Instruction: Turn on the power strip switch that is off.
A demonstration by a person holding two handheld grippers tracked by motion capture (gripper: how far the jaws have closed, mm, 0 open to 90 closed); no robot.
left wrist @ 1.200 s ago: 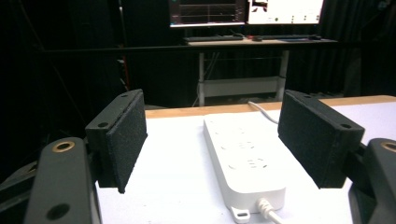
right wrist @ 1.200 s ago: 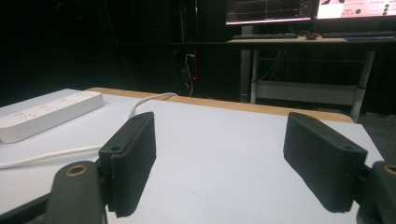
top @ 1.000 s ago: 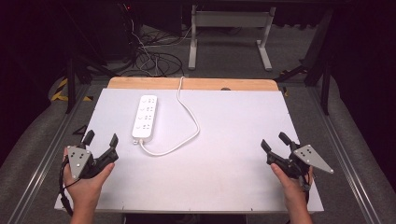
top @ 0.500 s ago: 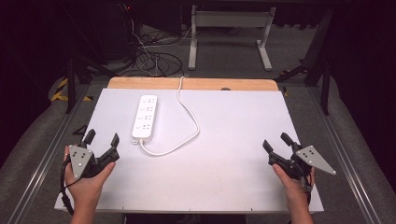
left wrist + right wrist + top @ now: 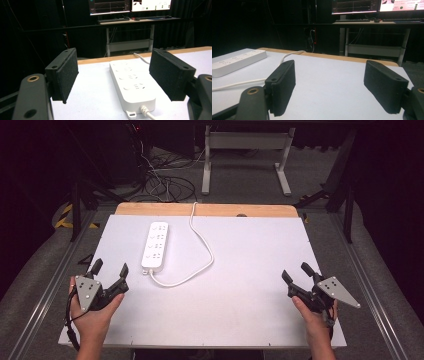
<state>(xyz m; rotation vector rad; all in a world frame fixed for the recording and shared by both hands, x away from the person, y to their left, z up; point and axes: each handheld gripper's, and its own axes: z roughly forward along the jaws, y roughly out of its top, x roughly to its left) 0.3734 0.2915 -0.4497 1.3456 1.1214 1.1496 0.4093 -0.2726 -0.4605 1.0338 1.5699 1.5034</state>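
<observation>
The left claw (image 5: 109, 270) sits low over the near left corner of the white counter (image 5: 250, 320), held in the person's left hand (image 5: 92, 312). Its jaws stand wide apart and hold nothing. The white power strip (image 5: 155, 245) lies flat on the counter just ahead of this claw and slightly toward its right jaw, not touching either jaw. In the left gripper view, the strip (image 5: 132, 85) appears between the two jaw pads, with its cable end nearest the claw. The white cable (image 5: 202, 252) leaves that near end, loops away to the right of the left claw, then runs to the far edge of the counter.

The right claw (image 5: 296, 273) sits near the near right corner of the counter, held in the right hand (image 5: 312, 315). Its jaws are also wide apart and empty. The power strip lies well apart from it, ahead and far to its left; in the right gripper view the strip (image 5: 237, 61) is beyond the left jaw.
</observation>
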